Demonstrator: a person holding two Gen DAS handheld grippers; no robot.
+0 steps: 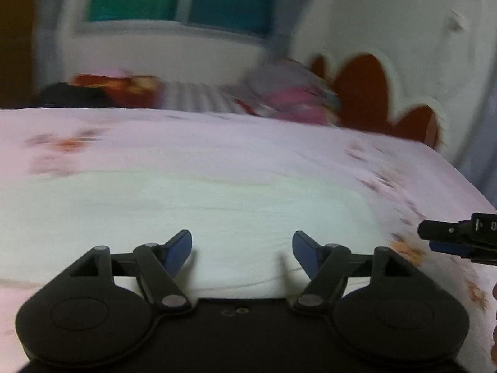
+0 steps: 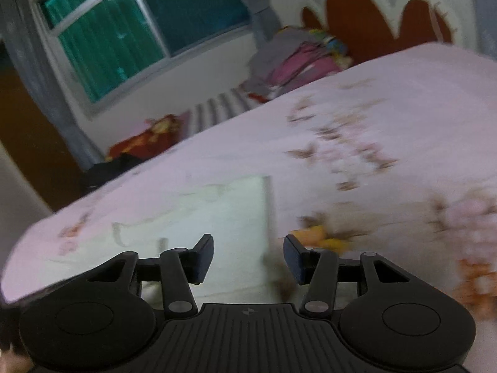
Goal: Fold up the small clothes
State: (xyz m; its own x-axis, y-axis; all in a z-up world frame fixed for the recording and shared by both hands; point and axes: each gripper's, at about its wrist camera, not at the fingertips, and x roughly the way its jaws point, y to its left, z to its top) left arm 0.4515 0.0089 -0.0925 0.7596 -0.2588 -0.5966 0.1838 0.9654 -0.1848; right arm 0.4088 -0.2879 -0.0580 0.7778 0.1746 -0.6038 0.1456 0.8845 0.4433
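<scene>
A pale, off-white folded garment (image 1: 192, 205) lies flat on a pink floral bedsheet (image 1: 217, 143), its long axis running left to right across the left wrist view, its straight right edge facing the flower print. The left gripper (image 1: 242, 250) hangs over the near part of the cloth, its blue-padded jaws spread wide with nothing between them. The right gripper (image 2: 248, 256) hovers over the garment's right edge (image 2: 267, 214), jaws parted at a middling width, empty; its fingertips also show at the right of the left wrist view, just beside the cloth. At the far side of the bed a heap of pink and grey clothes (image 2: 295, 59) rests near the red and white headboard (image 2: 357, 9), below a green-tinted window (image 2: 124, 31). Both views are blurred.
</scene>
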